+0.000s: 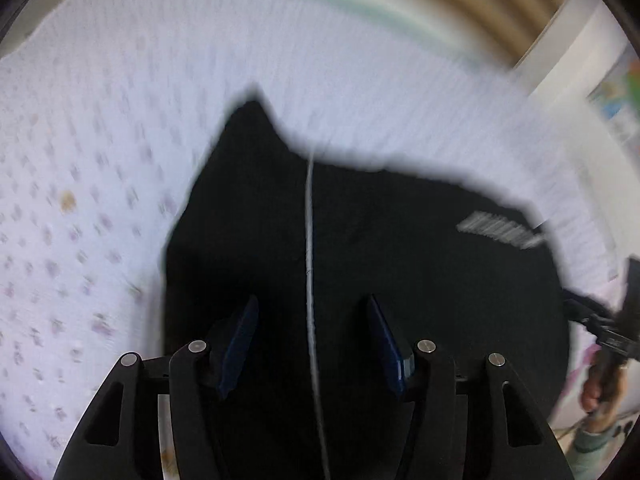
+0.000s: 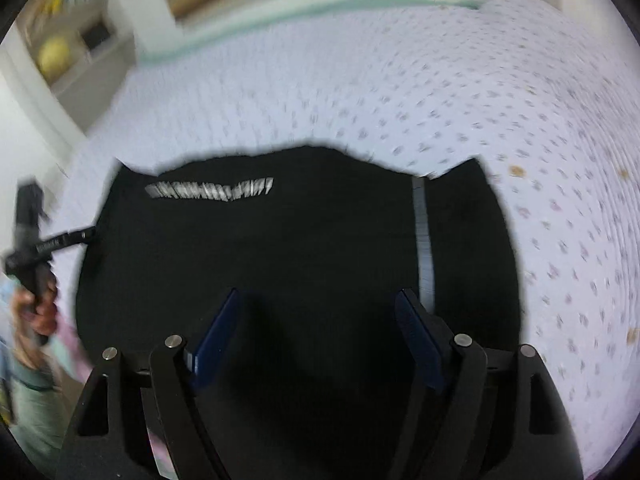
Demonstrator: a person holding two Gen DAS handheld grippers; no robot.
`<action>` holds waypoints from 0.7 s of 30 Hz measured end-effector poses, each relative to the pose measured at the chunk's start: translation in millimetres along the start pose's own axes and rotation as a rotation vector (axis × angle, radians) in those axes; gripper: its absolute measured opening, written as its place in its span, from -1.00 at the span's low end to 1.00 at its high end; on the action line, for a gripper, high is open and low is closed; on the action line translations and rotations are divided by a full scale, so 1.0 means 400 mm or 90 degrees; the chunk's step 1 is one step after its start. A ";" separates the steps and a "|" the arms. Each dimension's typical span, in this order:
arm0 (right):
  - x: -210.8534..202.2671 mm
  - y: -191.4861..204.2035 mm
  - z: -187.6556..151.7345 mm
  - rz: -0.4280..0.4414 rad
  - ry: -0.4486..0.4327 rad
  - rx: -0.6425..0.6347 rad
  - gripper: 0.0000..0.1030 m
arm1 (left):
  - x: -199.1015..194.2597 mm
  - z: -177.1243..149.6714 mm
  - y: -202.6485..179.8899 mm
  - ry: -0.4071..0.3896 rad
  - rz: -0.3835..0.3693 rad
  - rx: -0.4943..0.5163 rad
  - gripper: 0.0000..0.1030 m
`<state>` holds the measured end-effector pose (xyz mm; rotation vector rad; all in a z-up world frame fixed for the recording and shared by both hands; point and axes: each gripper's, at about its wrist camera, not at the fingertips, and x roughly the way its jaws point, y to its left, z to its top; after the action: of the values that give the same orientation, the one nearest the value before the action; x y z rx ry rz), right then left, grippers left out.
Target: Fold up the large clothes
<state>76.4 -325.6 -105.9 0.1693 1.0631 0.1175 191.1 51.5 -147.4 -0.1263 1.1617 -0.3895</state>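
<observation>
While hovering over bed sheet (image 1: 100, 160), we are keeping both claws parted and empty. Left gripper (image 1: 312, 312) is straddling white stripe (image 1: 309, 220) of black garment (image 1: 380, 260) — nothing pinched. Right gripper (image 2: 320, 300) is gaping wider over same cloth, print (image 2: 208, 190) at eleven o'clock — likely lining up fold grab.

Black gripper (image 1: 312, 312) frame, silver screws, blue pads (image 1: 240, 340); grey-green sleeve (image 2: 36, 412).

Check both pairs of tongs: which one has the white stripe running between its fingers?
The left tongs: the black garment's white stripe runs between them. At the right tongs it lies outside the right-side finger.
</observation>
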 end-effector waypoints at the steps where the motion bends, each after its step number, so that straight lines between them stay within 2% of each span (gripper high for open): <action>1: 0.071 0.023 -0.004 -0.016 0.028 -0.011 0.61 | 0.021 0.005 0.002 0.007 0.004 -0.007 0.14; 3: 0.125 0.022 -0.015 -0.036 0.042 -0.013 0.66 | 0.032 0.006 0.021 0.007 -0.004 -0.025 0.15; 5: 0.128 0.015 -0.016 -0.040 0.042 -0.003 0.66 | 0.008 0.010 0.023 -0.003 -0.004 -0.024 0.15; 9: 0.052 0.028 -0.020 -0.025 0.027 -0.012 0.58 | -0.104 -0.013 -0.033 -0.072 0.037 0.044 0.11; 11: -0.008 0.046 -0.035 -0.014 -0.003 -0.028 0.58 | -0.167 -0.039 -0.082 -0.112 0.008 0.085 0.11; 13: -0.054 0.060 -0.049 0.006 -0.030 -0.033 0.58 | -0.191 -0.061 -0.134 -0.122 -0.010 0.119 0.12; 16: -0.055 0.061 -0.059 0.008 -0.035 -0.022 0.58 | -0.155 -0.095 -0.208 -0.098 -0.020 0.164 0.12; 19: 0.039 0.065 -0.065 -0.033 0.016 -0.008 0.62 | -0.028 -0.131 -0.247 -0.037 0.022 0.180 0.13; 21: 0.084 0.067 -0.071 -0.039 0.021 0.000 0.67 | 0.007 -0.144 -0.251 -0.054 0.047 0.176 0.19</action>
<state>67.3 -291.1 -143.0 0.1347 1.1001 0.0659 116.1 -36.5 -143.3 0.1387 1.0153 -0.4712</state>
